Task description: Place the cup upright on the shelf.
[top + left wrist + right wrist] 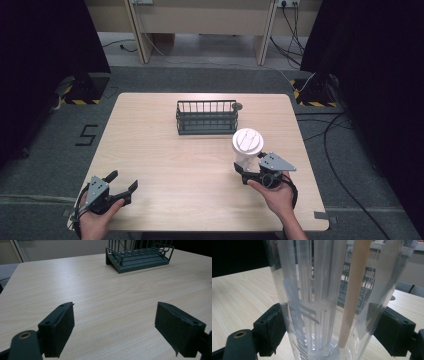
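one clear cup (247, 150) with a white lid, one dark wire rack (207, 117), two claws, one table (165, 165).

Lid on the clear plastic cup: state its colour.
White lid, clearest in the high view.

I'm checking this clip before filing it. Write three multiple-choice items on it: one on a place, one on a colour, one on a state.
1. Where does the wire rack stand?
A. at the table's far middle
B. at its near left corner
C. on the floor

2. What colour is the lid of the clear cup?
A. red
B. white
C. black

3. How does the left gripper stand?
A. shut on the cup
B. shut on the rack
C. open, holding nothing

Answers:
1. A, the high view shows it at the far middle.
2. B, the lid looks white from above.
3. C, its jaws stand wide over bare wood, while the right gripper clasps the cup.
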Demonstrator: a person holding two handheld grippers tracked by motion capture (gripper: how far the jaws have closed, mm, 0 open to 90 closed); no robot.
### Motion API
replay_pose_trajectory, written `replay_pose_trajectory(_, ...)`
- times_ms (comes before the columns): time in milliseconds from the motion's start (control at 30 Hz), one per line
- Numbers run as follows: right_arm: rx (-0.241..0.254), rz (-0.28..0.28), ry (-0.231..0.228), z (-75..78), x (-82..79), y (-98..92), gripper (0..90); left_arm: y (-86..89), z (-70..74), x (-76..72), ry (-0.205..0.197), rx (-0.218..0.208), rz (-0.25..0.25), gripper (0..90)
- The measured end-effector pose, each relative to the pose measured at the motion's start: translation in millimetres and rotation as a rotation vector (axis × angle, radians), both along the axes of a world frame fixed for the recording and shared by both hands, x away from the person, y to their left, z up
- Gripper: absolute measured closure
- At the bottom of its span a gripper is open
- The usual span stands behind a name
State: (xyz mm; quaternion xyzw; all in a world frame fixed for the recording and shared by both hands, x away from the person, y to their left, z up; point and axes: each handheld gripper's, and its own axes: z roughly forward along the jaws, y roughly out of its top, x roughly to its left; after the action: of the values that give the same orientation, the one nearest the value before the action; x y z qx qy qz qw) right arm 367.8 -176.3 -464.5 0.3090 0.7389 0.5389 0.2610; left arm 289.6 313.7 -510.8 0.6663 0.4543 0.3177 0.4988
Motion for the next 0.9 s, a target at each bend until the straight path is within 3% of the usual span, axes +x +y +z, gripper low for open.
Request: replay_pose_trajectory(900,0.034,-0.018,-0.037,15.7,24.8,14.9,18.8,1.1,0.0,0.0,-0.001,-0.004,0.003,15.5)
